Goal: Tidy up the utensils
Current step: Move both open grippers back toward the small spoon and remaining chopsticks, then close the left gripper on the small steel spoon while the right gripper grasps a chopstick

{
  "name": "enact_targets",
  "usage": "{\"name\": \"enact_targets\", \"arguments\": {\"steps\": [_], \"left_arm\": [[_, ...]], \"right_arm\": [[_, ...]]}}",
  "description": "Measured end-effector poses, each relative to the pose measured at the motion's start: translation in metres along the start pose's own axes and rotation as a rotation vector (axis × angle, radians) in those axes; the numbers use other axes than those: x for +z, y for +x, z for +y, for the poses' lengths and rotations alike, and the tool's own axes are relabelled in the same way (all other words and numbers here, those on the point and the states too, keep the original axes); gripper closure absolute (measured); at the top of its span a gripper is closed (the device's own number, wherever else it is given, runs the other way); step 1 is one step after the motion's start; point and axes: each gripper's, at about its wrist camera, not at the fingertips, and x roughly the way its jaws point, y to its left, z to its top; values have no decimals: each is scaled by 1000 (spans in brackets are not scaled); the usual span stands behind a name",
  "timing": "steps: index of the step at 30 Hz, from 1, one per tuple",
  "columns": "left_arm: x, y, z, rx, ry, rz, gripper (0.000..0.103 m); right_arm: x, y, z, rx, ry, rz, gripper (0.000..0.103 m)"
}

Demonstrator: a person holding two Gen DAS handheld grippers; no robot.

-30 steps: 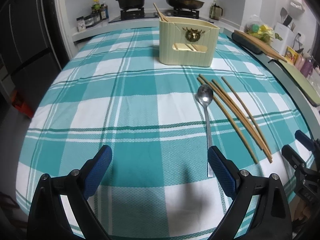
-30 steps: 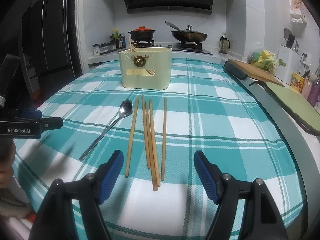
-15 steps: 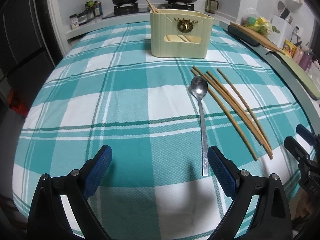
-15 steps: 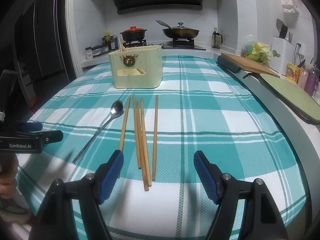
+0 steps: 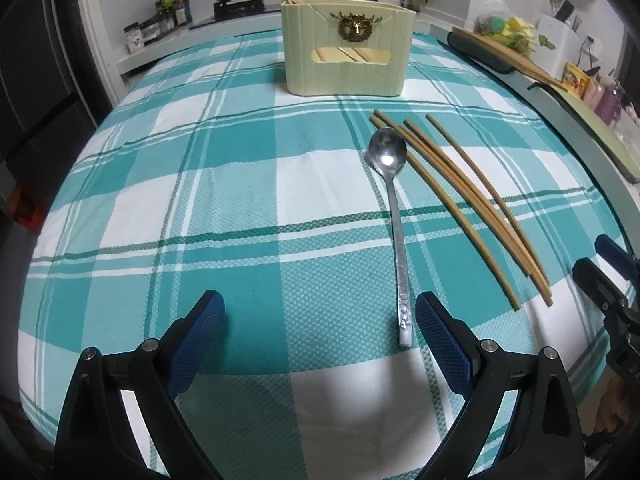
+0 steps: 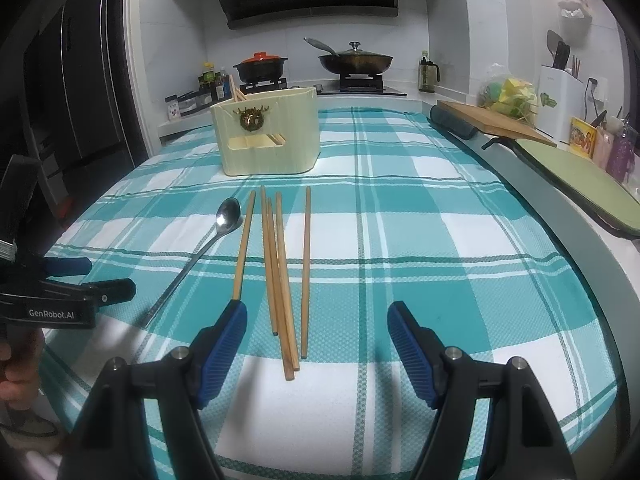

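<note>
A steel spoon [image 5: 394,200] [image 6: 224,220] lies on the teal checked cloth, bowl toward a cream utensil holder [image 5: 346,56] [image 6: 268,136] that has chopsticks standing in its back corner. Several wooden chopsticks [image 5: 460,196] [image 6: 280,276] lie beside the spoon. My left gripper [image 5: 320,320] hangs open low over the cloth, the spoon's handle end just inside its right finger. My right gripper [image 6: 318,332] is open too, with the near ends of the chopsticks between its fingers, untouched. Each gripper shows at the edge of the other's view.
The table's near edge curves just below both grippers. A wooden cutting board [image 6: 496,120] and a green mat [image 6: 580,188] lie on the counter to the right. A stove with a red-lidded pot [image 6: 260,66] and a pan [image 6: 354,62] stands behind the holder.
The left gripper has dipped lower and edged forward, so the spoon's handle end now sits by its right finger. The right gripper has hardly shifted. Both stay open.
</note>
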Motion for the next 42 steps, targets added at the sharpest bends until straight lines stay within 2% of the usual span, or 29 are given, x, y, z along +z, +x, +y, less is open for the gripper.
{"name": "enact_targets", "arguments": {"steps": [5, 14, 17, 19, 21, 23, 24, 25, 27, 33, 37, 39, 42], "left_arm": [[16, 12, -12, 10, 69, -10, 6], [57, 64, -47, 14, 195, 9, 7], [69, 75, -53, -21, 197, -13, 8], [77, 83, -49, -55, 156, -11, 10], [83, 89, -43, -88, 98, -12, 15], [85, 89, -41, -73, 91, -39, 25], [85, 88, -42, -83, 96, -52, 35], [85, 87, -43, -88, 103, -61, 40], [85, 86, -46, -100, 128, -76, 67], [77, 77, -35, -133, 194, -66, 67], [64, 65, -15, -139, 258, -36, 67], [61, 61, -4, -130, 255, -12, 67], [55, 57, 15, -112, 196, 6, 66]], "right_arm": [[-1, 1, -2, 6, 2, 0, 29], [-1, 4, -5, 7, 17, 2, 29], [-2, 5, -8, 7, 26, 5, 29], [-2, 6, -10, 6, 31, 8, 29], [-2, 7, -12, 7, 37, 10, 29], [-2, 7, -14, 7, 43, 12, 29], [-2, 8, -15, 8, 47, 13, 29], [-3, 9, -15, 8, 50, 16, 29], [-3, 11, -17, 11, 55, 22, 29], [-3, 12, -17, 11, 54, 30, 29], [3, 12, -22, -3, 42, 45, 29], [9, 18, -25, -9, 30, 79, 29], [24, 36, -29, 4, 7, 153, 29]]}}
